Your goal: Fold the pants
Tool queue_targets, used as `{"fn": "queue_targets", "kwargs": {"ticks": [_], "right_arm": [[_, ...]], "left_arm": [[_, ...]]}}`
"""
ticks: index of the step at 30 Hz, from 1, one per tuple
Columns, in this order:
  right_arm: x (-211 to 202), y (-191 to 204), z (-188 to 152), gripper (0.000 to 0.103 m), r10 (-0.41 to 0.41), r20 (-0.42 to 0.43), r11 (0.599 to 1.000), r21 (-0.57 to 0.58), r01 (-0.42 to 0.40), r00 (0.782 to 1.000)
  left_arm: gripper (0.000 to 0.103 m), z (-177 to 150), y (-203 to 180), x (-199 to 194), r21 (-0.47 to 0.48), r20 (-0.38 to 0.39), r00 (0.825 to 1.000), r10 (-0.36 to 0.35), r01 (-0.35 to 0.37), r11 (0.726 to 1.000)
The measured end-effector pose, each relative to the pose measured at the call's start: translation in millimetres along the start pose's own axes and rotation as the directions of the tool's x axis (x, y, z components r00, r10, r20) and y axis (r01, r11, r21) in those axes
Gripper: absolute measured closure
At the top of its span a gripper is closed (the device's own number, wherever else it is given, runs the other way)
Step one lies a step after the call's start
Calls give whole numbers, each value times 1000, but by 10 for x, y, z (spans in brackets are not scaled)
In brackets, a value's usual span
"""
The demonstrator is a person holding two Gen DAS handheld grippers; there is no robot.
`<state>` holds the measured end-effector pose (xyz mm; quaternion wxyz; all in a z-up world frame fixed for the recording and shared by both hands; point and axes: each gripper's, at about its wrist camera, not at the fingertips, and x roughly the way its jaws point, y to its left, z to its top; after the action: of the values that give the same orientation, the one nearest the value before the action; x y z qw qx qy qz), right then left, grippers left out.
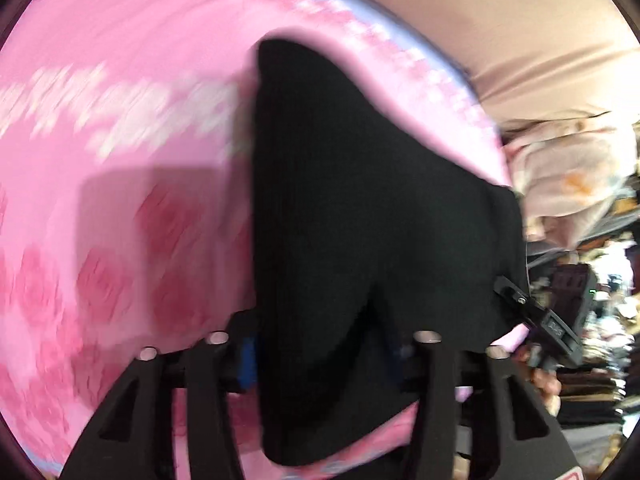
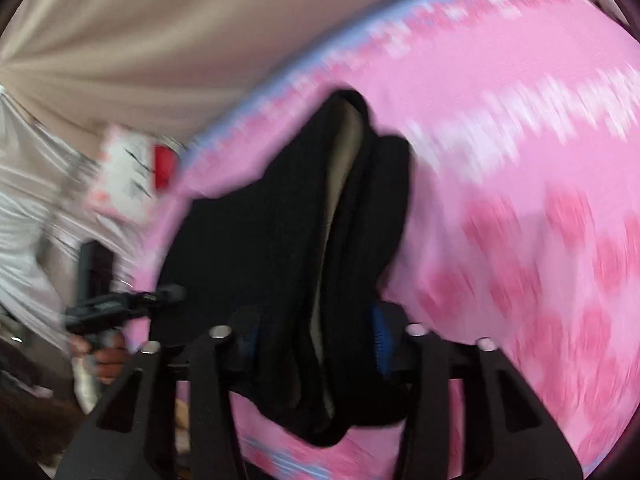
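The black pants hang lifted above a pink flowered bedspread. My left gripper is shut on one part of the black cloth, which fills the gap between its blue-padded fingers. My right gripper is shut on a bunched part of the same pants; a pale lining shows in a fold. The right gripper also shows in the left wrist view at the cloth's right edge. The left gripper shows in the right wrist view at the cloth's left edge. Both views are motion-blurred.
The pink bedspread has a pale blue border. A beige curtain hangs behind the bed. Piled clothes and shelves stand at the right of the left wrist view. A white and red object lies beside the bed.
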<state>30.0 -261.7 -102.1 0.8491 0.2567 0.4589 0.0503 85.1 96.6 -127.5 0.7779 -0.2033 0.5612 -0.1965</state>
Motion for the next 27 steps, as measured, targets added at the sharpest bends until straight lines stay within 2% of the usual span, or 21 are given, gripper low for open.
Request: {"fn": "queue_targets", "kwargs": {"ticks": [2, 3, 4, 5, 6, 7, 8, 9, 11, 12, 13, 14, 15, 16, 17, 18, 19, 22, 24, 25, 27], "right_arm": [[-162, -140, 13, 40, 26, 52, 996, 87, -30, 998], [-394, -97, 20, 40, -35, 139, 997, 78, 24, 990], [-563, -2, 39, 40, -103, 214, 995, 39, 97, 971], [-727, 162, 61, 42, -176, 295, 981, -25, 192, 939], [-806, 292, 81, 48, -203, 335, 968, -71, 239, 920], [-861, 444, 105, 50, -210, 367, 956, -118, 269, 906], [-876, 582, 136, 50, -200, 385, 948, -156, 277, 901], [-836, 740, 176, 51, -169, 387, 943, -205, 263, 906], [-664, 950, 238, 51, -150, 370, 927, -270, 261, 917], [-488, 1044, 274, 51, -154, 342, 912, -312, 267, 927], [-332, 1069, 303, 52, -161, 318, 902, -338, 270, 934], [-155, 1020, 335, 53, -188, 294, 890, -353, 290, 937], [99, 922, 376, 53, -275, 269, 861, -359, 361, 923], [315, 770, 412, 52, -348, 243, 836, -356, 417, 905], [373, 615, 436, 43, -307, 236, 864, -337, 374, 922], [316, 498, 488, 41, -243, 220, 914, -273, 299, 945], [252, 486, 516, 42, -234, 203, 927, -249, 281, 951], [-49, 678, 495, 46, -273, 269, 906, -250, 340, 924], [-348, 680, 388, 42, -236, 305, 923, -228, 312, 923], [-472, 645, 321, 39, -230, 315, 928, -214, 305, 921], [-630, 611, 231, 34, -256, 323, 927, -187, 326, 911]], "left_arm": [[45, -71, 32, -144, -27, 29, 1000, 1, 0, 1000], [48, -77, -13, -290, -14, 72, 996, 46, -45, 999], [48, -80, -117, -544, 21, 179, 975, 129, -135, 991], [48, -67, -235, -742, 52, 274, 943, 189, -210, 976], [48, -42, -359, -908, 77, 349, 913, 213, -254, 964], [46, 0, -487, -1025, 111, 397, 898, 187, -250, 962], [45, 77, -635, -1053, 164, 401, 910, 110, -189, 968], [45, 151, -719, -977, 187, 367, 929, 47, -123, 975], [45, 237, -818, -712, 231, 283, 959, -34, -34, 972], [43, 324, -842, -475, 254, 240, 970, -26, -37, 967], [44, 423, -802, -135, 234, 213, 974, 78, -128, 964], [50, 466, -684, 80, 203, 201, 966, 159, -200, 958], [51, 491, -539, 225, 170, 204, 962, 181, -217, 961], [47, 471, -447, 231, 150, 297, 929, 223, -276, 949], [47, 457, -403, 225, 144, 315, 915, 250, -307, 941], [47, 458, -394, 230, 149, 316, 919, 237, -294, 944], [47, 462, -417, 230, 161, 315, 916, 249, -310, 937], [47, 432, -469, 129, 164, 323, 898, 298, -364, 917], [42, 332, -517, -60, 134, 387, 841, 378, -457, 879], [26, 290, -557, -162, 114, 431, 789, 438, -529, 841], [16, 236, -559, -268, 98, 475, 736, 483, -589, 802]]}}
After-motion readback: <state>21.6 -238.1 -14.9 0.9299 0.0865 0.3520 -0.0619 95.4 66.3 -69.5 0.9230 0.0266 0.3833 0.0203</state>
